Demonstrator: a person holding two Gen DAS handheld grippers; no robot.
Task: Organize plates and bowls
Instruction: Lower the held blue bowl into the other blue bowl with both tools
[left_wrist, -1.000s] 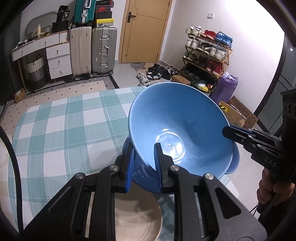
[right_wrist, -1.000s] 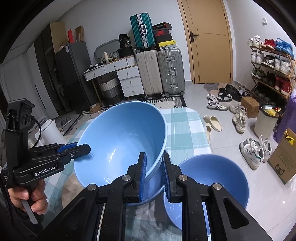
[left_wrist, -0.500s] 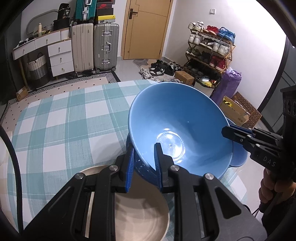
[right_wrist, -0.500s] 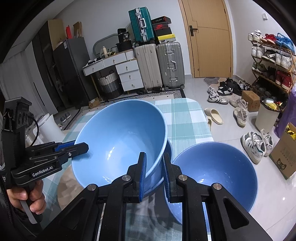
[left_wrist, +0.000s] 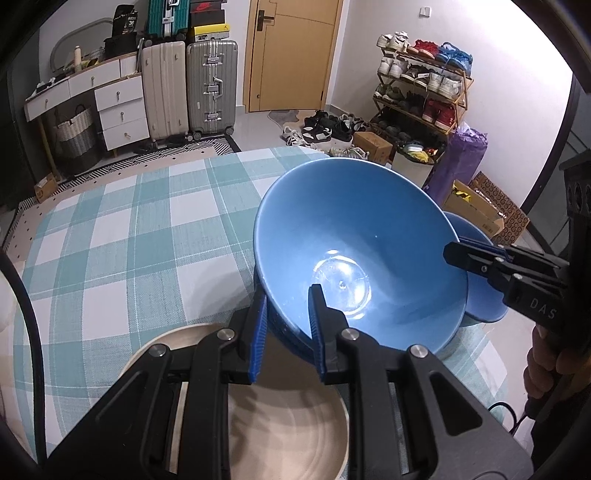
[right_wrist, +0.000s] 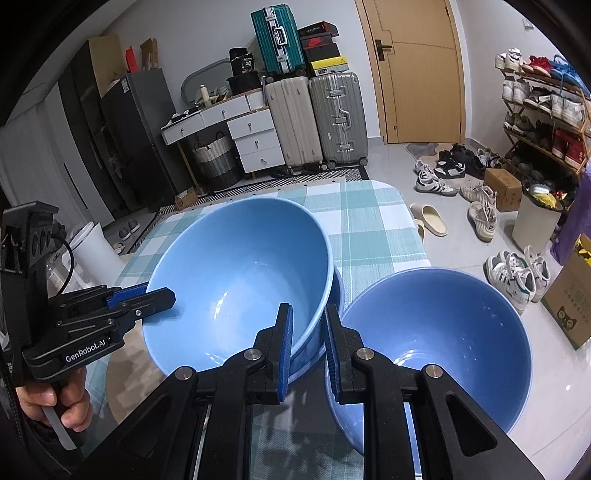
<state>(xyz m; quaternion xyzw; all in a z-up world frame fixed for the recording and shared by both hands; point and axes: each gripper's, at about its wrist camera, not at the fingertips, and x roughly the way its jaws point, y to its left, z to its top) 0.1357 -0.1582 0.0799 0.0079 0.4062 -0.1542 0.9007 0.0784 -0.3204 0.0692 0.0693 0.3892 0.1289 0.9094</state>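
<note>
Blue bowl lower than before

A table under a teal-and-white checked cloth carries a beige plate at its near edge and a blue bowl beside it.

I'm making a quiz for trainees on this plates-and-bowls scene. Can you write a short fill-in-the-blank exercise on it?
1. Both grippers are shut on the rim of the same ____ bowl.
2. The left gripper and the right gripper grip ____ sides of it.
3. The tablecloth has a ____ pattern.

Missing words: blue; opposite; checked
</note>
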